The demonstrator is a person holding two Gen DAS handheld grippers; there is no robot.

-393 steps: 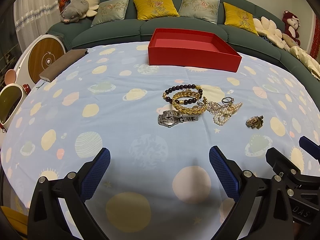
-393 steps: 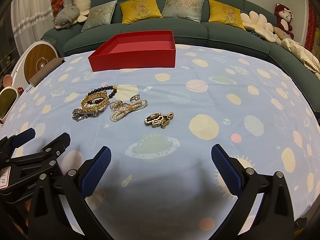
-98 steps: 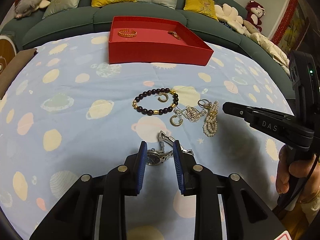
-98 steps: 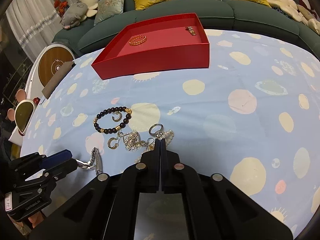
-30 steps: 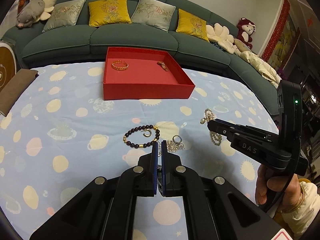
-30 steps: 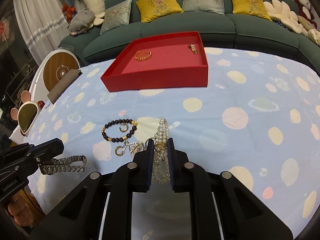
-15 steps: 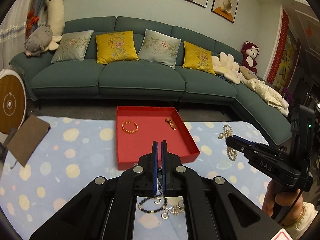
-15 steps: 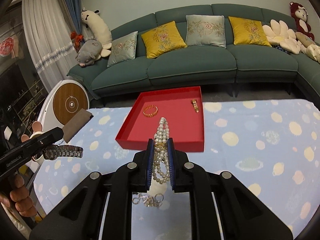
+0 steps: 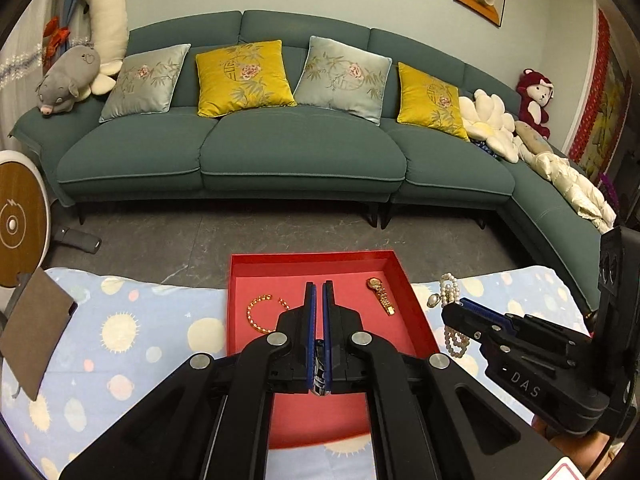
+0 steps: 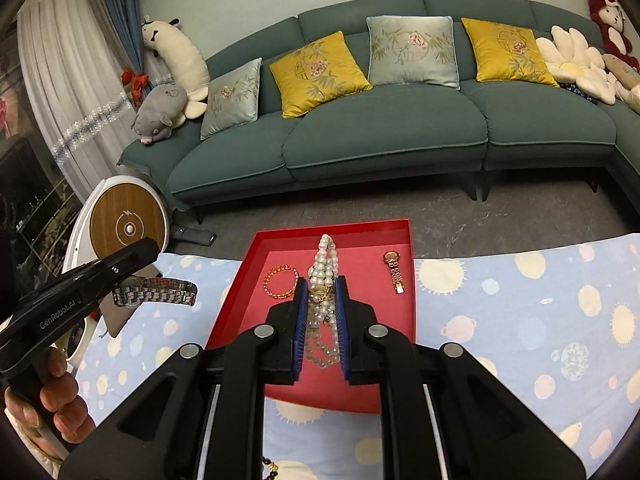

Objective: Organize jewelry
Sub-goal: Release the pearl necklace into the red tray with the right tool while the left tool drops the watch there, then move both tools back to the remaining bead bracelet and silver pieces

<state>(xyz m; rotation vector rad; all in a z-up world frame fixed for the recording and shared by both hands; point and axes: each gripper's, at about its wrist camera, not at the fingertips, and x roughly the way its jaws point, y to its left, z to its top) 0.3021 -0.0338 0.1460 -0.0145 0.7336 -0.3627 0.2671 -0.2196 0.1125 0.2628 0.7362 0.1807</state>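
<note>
The red tray (image 9: 408, 288) lies at the table's far edge and holds a gold bracelet (image 9: 260, 314) and a gold watch (image 9: 382, 296). My left gripper (image 9: 319, 284) hovers over the tray, shut on a silver watch (image 9: 319, 364) that barely shows between its pads. In the right wrist view this silver watch (image 10: 154, 291) hangs from the left gripper (image 10: 132, 266) to the left of the tray (image 10: 332, 229). My right gripper (image 10: 322, 280) is shut on a pearl necklace (image 10: 326, 260), above the tray's middle. The gold bracelet (image 10: 281, 281) and gold watch (image 10: 396, 272) lie either side of it.
A brown pouch (image 9: 36, 320) lies on the planet-print cloth (image 9: 132, 336) at the left. A dark bead bracelet (image 10: 270, 470) peeks in at the near edge. Beyond the table are grey floor, a green sofa (image 9: 296, 148) and a round wood-faced appliance (image 10: 128, 226).
Both grippers have travelled forward and up with their loads, from over the loose jewelry to over the red tray. The tray now fills the space under the fingertips.
</note>
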